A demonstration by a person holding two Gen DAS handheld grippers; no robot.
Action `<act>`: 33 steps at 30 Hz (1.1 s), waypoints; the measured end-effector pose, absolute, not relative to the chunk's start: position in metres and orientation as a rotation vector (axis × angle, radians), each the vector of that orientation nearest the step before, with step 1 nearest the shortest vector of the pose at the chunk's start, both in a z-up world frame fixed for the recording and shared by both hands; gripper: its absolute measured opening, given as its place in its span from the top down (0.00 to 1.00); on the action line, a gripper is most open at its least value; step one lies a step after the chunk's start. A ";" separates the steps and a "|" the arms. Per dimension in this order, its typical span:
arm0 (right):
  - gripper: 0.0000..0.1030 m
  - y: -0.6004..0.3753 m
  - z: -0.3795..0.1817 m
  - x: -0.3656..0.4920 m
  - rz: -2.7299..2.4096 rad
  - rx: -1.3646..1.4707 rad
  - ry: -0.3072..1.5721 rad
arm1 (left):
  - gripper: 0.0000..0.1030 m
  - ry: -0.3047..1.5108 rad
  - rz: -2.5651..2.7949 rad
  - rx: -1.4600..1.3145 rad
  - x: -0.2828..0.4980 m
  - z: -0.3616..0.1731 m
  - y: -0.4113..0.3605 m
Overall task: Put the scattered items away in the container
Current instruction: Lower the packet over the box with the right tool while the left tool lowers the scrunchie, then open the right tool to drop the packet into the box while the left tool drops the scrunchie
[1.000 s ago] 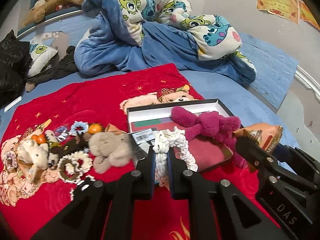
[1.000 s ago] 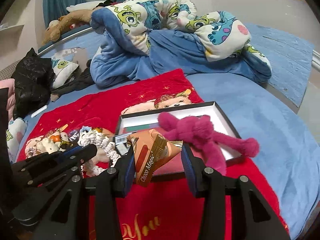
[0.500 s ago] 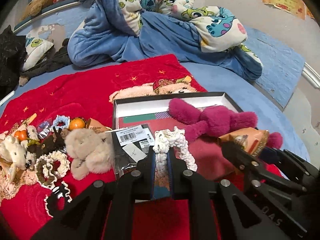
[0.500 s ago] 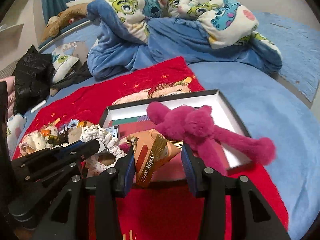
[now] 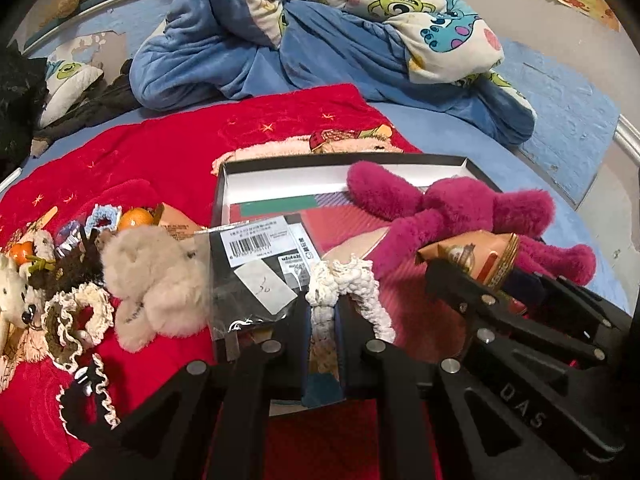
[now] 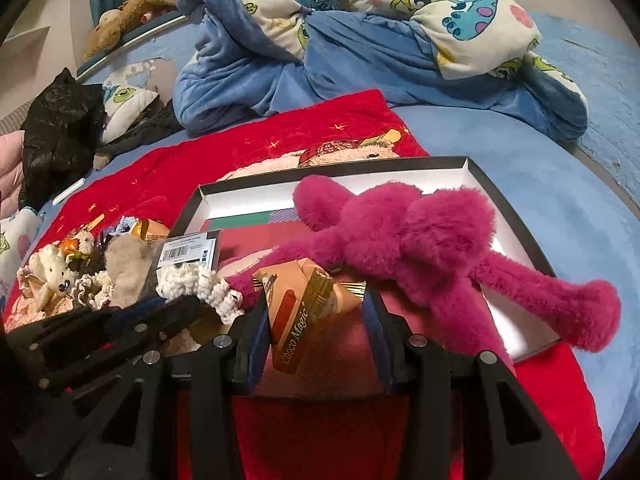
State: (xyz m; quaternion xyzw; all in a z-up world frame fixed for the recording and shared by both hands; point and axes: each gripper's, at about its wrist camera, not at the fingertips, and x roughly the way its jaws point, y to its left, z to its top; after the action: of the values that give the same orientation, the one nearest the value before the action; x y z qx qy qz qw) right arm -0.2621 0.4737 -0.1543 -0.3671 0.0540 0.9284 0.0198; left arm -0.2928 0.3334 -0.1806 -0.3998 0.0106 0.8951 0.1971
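Left wrist view: left gripper (image 5: 325,320) clamped on a cream crochet scrunchie (image 5: 340,280), just above the near edge of the black box (image 5: 478,168). Inside the box, a magenta plush toy (image 5: 460,208); left of the box, a beige plush bear (image 5: 156,272).

Right wrist view: right gripper (image 6: 316,320) closed on an orange snack packet (image 6: 308,300), over the near part of the box (image 6: 500,200), just in front of the magenta plush toy (image 6: 400,232).

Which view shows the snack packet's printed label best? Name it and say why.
The right wrist view: the snack packet sits between the right claw pads, its face turned to the camera, "Choco Magic" legible. The left wrist view shows it only side-on, at the edge, partly behind the right claw's fingers, print unreadable.
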 end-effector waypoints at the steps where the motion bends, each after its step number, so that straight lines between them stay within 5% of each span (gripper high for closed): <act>1: 0.59 0.474 -0.155 -0.263 2.876 -1.137 0.165 | 0.89 0.030 2.508 -1.120 -0.293 -0.182 0.333; 20: 0.53 0.470 -0.180 -0.272 2.849 -1.226 0.084 | 0.84 0.019 2.534 -1.172 -0.298 -0.204 0.325; 26: 0.42 0.477 -0.179 -0.269 2.800 -1.200 0.102 | 0.71 0.023 2.504 -1.213 -0.302 -0.200 0.326; 29: 0.36 0.483 -0.175 -0.269 2.772 -1.186 0.118 | 0.55 0.015 2.541 -1.179 -0.298 -0.193 0.323; 32: 0.22 0.494 -0.170 -0.267 2.743 -1.173 0.160 | 0.48 -0.060 2.501 -1.181 -0.297 -0.187 0.318; 33: 0.12 0.498 -0.168 -0.265 2.730 -1.164 0.165 | 0.34 -0.050 2.523 -1.178 -0.296 -0.184 0.317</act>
State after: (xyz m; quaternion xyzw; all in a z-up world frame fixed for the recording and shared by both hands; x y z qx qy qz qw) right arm -0.2654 0.4976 -0.1680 -0.3902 0.0553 0.9152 0.0847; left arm -0.2959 0.3166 -0.1837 -0.4163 -0.0176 0.8916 0.1773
